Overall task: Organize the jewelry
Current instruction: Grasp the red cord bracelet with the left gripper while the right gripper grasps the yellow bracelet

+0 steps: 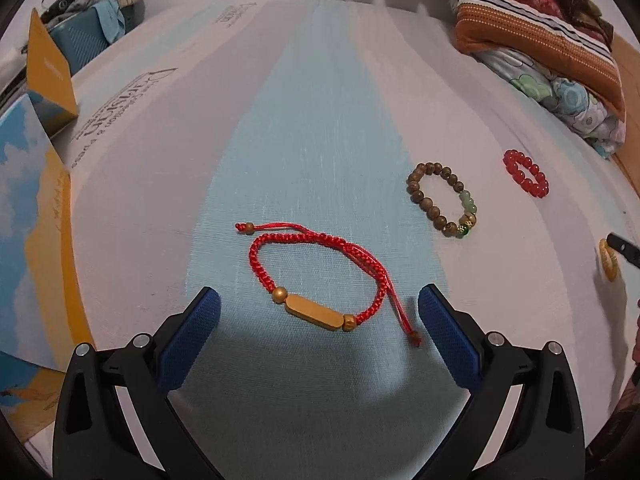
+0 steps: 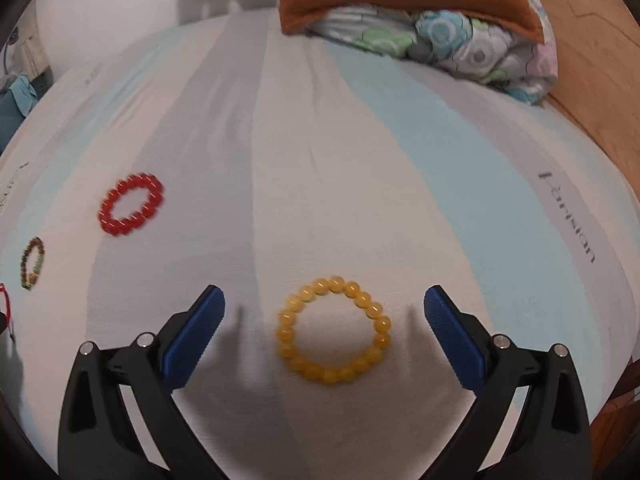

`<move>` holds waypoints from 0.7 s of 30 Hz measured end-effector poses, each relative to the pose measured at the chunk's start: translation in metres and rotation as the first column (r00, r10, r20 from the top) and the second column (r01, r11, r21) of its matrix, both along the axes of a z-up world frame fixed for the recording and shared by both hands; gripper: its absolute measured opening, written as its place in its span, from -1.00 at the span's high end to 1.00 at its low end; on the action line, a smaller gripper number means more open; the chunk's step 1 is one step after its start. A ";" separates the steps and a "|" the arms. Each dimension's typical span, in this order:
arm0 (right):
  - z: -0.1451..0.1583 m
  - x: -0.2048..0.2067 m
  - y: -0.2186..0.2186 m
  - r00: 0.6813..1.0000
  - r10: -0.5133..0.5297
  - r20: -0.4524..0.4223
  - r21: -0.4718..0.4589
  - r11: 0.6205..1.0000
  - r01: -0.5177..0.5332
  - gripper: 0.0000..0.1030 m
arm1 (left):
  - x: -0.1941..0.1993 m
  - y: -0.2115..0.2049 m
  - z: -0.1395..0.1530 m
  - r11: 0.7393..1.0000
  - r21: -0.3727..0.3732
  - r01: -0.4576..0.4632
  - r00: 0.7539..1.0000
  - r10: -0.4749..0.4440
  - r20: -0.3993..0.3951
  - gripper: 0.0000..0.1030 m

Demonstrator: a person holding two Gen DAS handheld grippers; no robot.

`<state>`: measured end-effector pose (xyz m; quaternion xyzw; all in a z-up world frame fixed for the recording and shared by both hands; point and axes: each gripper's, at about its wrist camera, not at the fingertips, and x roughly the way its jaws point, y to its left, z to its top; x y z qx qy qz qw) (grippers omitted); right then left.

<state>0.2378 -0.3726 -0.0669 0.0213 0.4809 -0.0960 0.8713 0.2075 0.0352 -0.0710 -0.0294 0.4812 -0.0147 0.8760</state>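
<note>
Four bracelets loose on bed (image 2: pixel 320 160), none sorted: red cord bracelet (image 1: pixel 320 280) between spread left claw (image 1: pixel 319 302); yellow bead bracelet (image 2: pixel 334 330) between spread right claw (image 2: pixel 324 300); wooden bead bracelet (image 1: pixel 442 200), red bead bracelet (image 2: pixel 131 204) untouched.

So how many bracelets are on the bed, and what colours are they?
Red braided cord bracelet: 1
Brown wooden bead bracelet: 1
Red bead bracelet: 1
Yellow bead bracelet: 1
Total: 4 bracelets
</note>
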 end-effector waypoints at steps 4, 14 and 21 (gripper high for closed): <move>-0.015 0.006 -0.008 0.998 -0.011 -0.061 0.023 1.000 0.013 -0.86 | 0.002 -0.006 -0.005 1.000 0.025 -0.001 1.000 0.001 -0.006 -0.88; -0.023 -0.002 -0.025 0.995 0.002 -0.100 0.066 0.998 0.005 -0.64 | 0.002 -0.006 -0.010 0.999 0.034 -0.002 1.000 0.002 -0.005 -0.43; -0.019 -0.004 -0.028 0.996 0.012 -0.090 0.082 0.997 -0.004 -0.20 | -0.002 -0.005 -0.007 0.999 0.038 0.024 1.000 -0.024 -0.005 0.18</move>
